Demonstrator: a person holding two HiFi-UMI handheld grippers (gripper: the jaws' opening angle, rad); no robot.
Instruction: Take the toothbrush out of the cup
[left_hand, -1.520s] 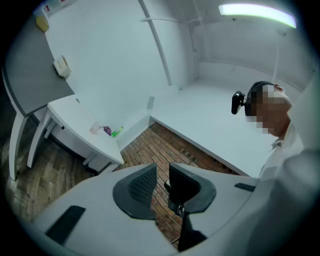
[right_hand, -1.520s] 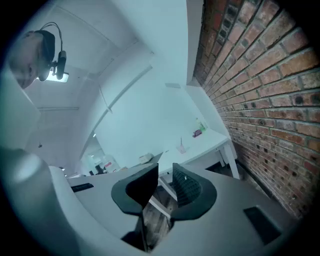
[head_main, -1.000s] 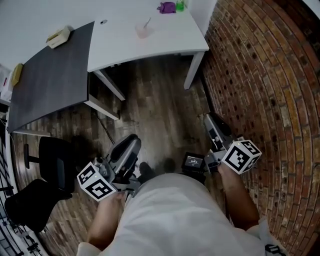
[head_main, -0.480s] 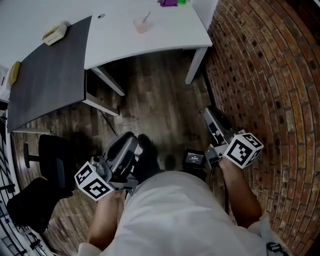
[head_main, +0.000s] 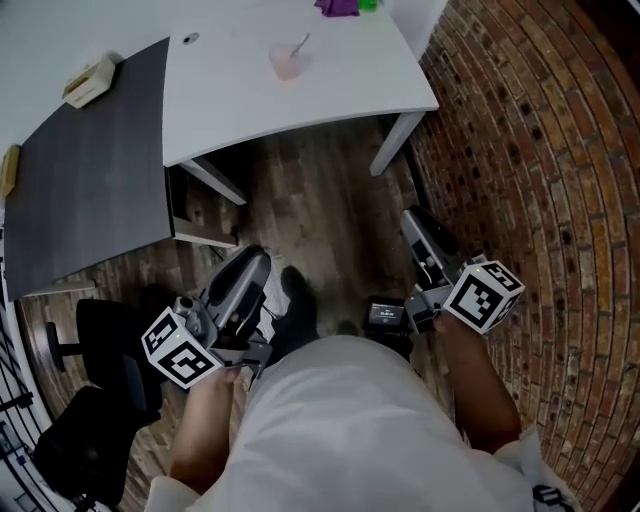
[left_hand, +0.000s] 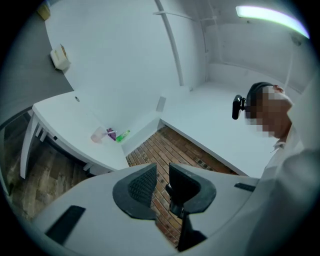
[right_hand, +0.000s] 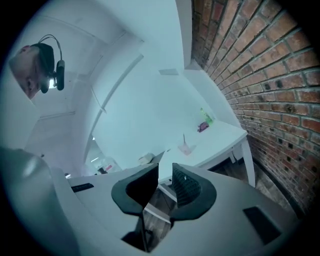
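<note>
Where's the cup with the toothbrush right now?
In the head view the cup stands at top centre on the white table, with a purple thing beyond it to the right.

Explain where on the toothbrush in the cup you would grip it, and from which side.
Grip the toothbrush by the end sticking out above the cup, probably coming from above. Its lower part sits inside the cup, whose wall blocks a side approach; it leans, so pull along that lean.
</note>
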